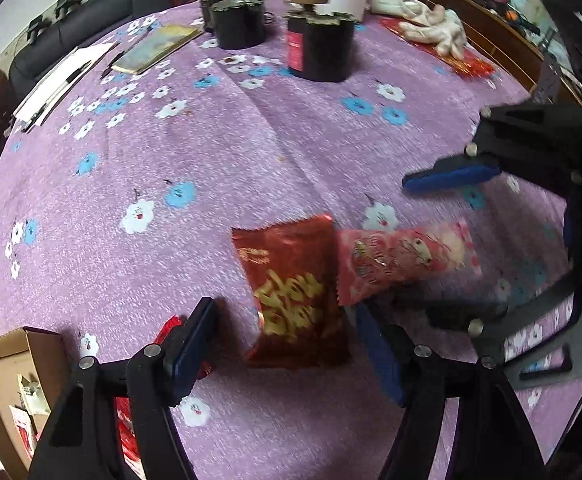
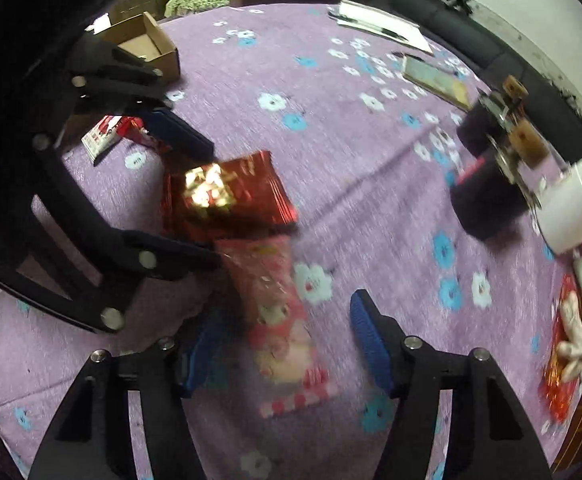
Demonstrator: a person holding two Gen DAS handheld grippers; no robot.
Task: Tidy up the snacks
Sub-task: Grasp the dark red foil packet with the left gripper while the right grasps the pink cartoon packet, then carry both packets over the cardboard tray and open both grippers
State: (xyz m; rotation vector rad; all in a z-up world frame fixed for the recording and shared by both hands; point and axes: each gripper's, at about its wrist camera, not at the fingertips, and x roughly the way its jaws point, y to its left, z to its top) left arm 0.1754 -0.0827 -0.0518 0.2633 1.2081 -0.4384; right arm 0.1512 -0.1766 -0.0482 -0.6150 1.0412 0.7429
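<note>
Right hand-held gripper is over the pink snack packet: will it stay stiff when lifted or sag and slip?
The pink snack packet looks like thin, glossy film, so probably light and floppy, sagging at its free ends. The shiny wrap may slip between the blue pads. Its flat shape makes rolling unlikely.

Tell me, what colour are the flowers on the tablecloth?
White and blue, on the purple tablecloth; clearest in the left wrist view.

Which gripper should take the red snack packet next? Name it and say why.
Left. The left gripper already straddles the red snack packet, jaws open on either side. The right gripper is lined up over the pink snack packet instead, so it would probably have to shift across.
</note>
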